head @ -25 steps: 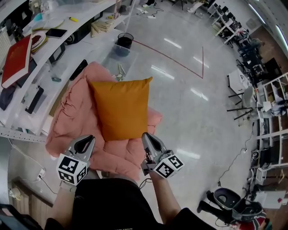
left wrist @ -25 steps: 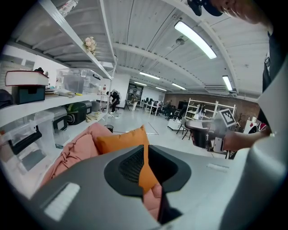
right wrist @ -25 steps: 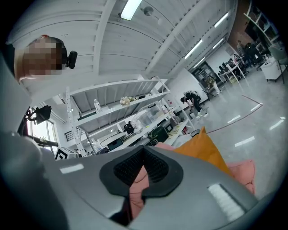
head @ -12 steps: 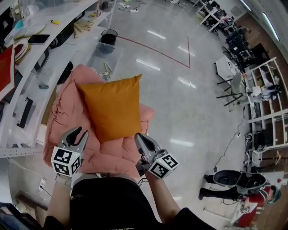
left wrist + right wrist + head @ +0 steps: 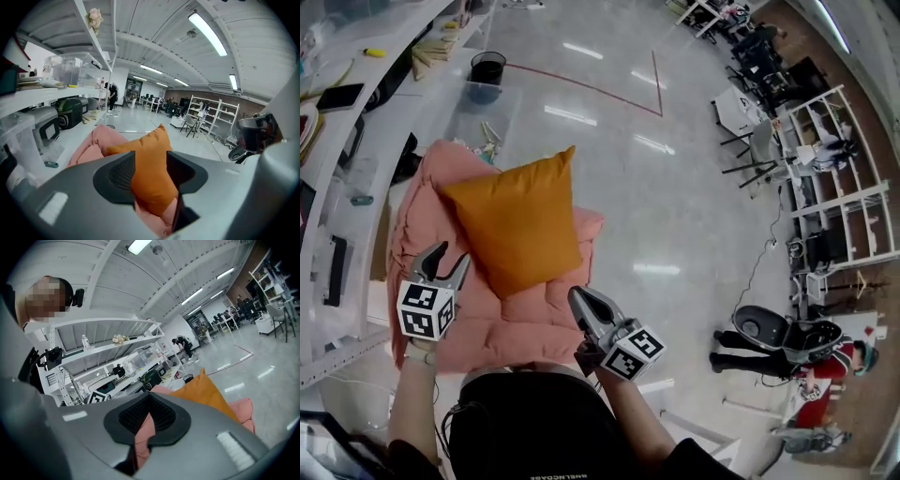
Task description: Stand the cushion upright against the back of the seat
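Note:
An orange square cushion [image 5: 514, 225] leans tilted on a pink padded seat [image 5: 417, 197]. My left gripper [image 5: 450, 258] hovers over the seat just left of the cushion's lower edge. Its jaws have just been opening and hold nothing. In the left gripper view the cushion [image 5: 152, 159] shows beyond the parted pads [image 5: 123, 174], in front of the pink seat [image 5: 101, 140]. My right gripper [image 5: 578, 298] is shut and empty at the seat's front right corner. The right gripper view shows the cushion [image 5: 206, 397] and pink padding [image 5: 243, 409] past its shut jaws.
White shelving [image 5: 337, 112] with books and a phone runs along the left, close behind the seat. A clear bin [image 5: 483, 112] and a black bucket [image 5: 487, 67] stand beyond it. Glossy floor [image 5: 675, 206] lies to the right, with a black chair [image 5: 769, 328] farther off.
My left gripper has moved left, off the cushion's lower edge, and its jaws have opened. The right gripper has shifted slightly and stays shut. The cushion keeps leaning on the seat.

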